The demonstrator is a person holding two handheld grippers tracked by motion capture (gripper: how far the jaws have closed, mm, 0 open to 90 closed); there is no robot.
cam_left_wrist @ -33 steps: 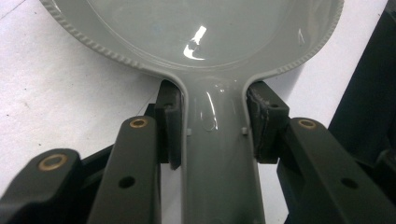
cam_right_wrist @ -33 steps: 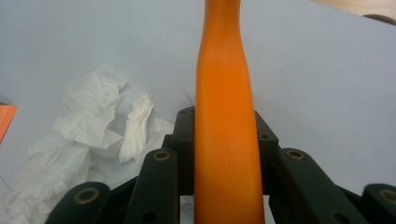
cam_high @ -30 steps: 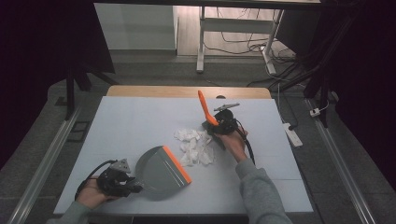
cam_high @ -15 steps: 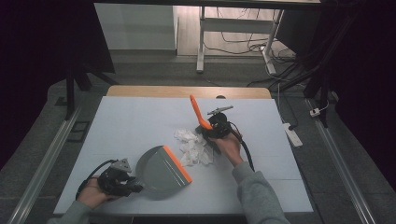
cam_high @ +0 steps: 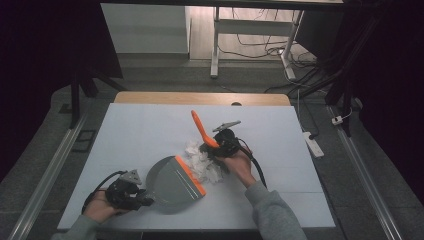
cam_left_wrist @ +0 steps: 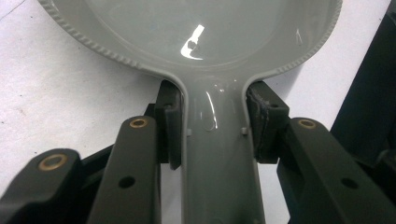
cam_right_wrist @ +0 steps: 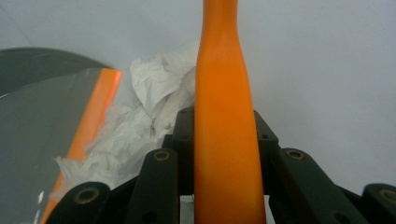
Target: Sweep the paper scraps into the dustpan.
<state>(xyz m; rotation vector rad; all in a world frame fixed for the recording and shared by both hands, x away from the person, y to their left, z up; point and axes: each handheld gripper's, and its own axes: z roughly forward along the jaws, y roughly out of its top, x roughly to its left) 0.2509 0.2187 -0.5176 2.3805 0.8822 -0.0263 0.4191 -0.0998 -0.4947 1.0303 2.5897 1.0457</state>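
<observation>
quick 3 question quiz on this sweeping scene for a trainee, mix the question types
1. True or false: the left gripper is shut on the grey dustpan's handle.
2. The right gripper holds: A) crumpled paper B) an orange brush handle C) nothing.
3. Fill in: the crumpled white paper lies against the dustpan's ______ lip.

Key
1. True; its jaws clamp both sides of the handle.
2. B; the orange brush handle rises from its jaws.
3. Orange; the orange lip faces the pile.
</observation>
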